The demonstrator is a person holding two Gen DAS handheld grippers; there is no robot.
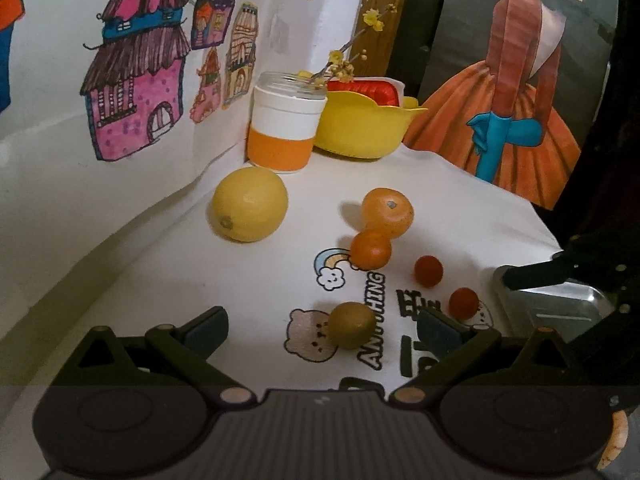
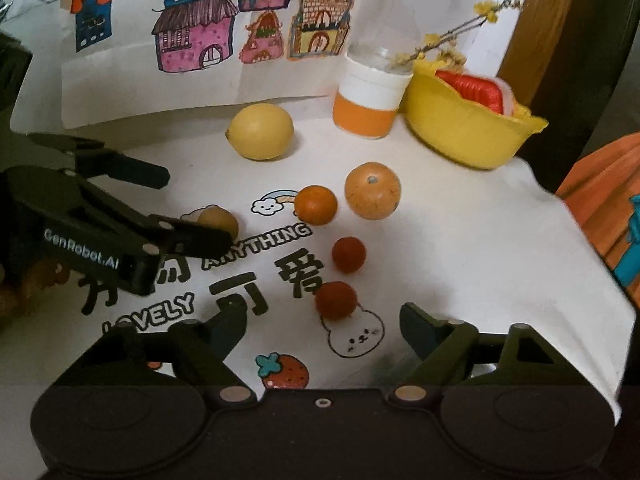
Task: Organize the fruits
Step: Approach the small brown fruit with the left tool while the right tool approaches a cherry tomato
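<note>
So the fruit is all loose on the white printed cloth surface (image 2: 480, 240) right now, nothing sorted yet as far as I can tell. The left claw (image 1: 324, 330) has its fingers spread wide with the small round brownish-green kiwi-looking fruit (image 1: 352, 330) sitting right between them, not touched on either side. Looks lined up for a grab, so my guess is that one goes first.

The right claw (image 2: 320, 326) is also spread apart and holding nothing. The nearer small dark-red round fruit (image 2: 335, 301) sits just ahead of its gap, with the second small red one (image 2: 349, 254) a bit further in.

Toward the middle, the small glossy orange mandarin (image 2: 316, 205) is touching or nearly touching the bigger dull, pitted orange (image 2: 373, 191). The smooth waxy yellow lemon (image 2: 260, 137) lies near the back edge, just in front of the paper drawings of houses (image 2: 200, 32).

In the back corner are the white-and-orange banded jar (image 2: 370, 100) with a dried yellow flower sprig, and the yellow plastic bowl (image 2: 460, 128) with something red in it. A shiny metal tray (image 1: 560, 308) shows at the right edge in the left wrist view, probably where the fruit ends up, but that's a guess.

Round stuff rolls, so a centred squeeze matters.
</note>
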